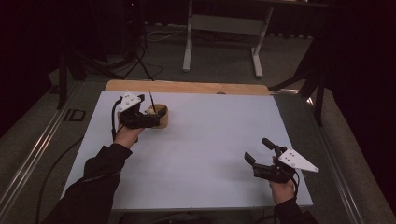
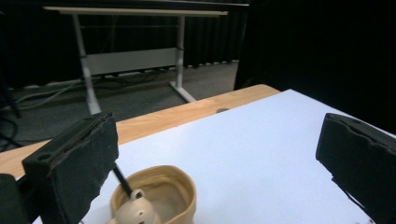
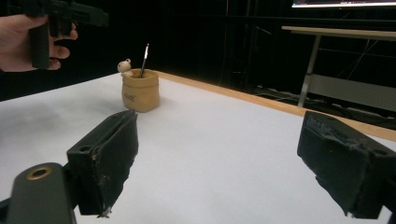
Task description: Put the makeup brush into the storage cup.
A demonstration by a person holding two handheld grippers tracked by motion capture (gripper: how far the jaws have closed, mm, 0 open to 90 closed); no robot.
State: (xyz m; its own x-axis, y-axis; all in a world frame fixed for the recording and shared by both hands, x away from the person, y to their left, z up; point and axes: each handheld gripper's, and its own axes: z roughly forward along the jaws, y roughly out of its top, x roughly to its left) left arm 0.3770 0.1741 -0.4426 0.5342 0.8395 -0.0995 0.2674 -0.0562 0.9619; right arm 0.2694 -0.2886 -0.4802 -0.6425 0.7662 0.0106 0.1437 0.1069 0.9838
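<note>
One tan pot [image 1: 160, 116] holding one thin dark pen [image 1: 152, 101] stands on the white table [image 1: 210, 140], directly below and ahead of the left gripper [image 1: 156, 116], jaws spread wide. The right gripper [image 1: 258, 150], likewise spread and empty, sits well apart.

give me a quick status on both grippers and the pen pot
Left gripper open above tan pen pot. Right gripper open, idle. One pen upright inside. Nothing in the way.
</note>
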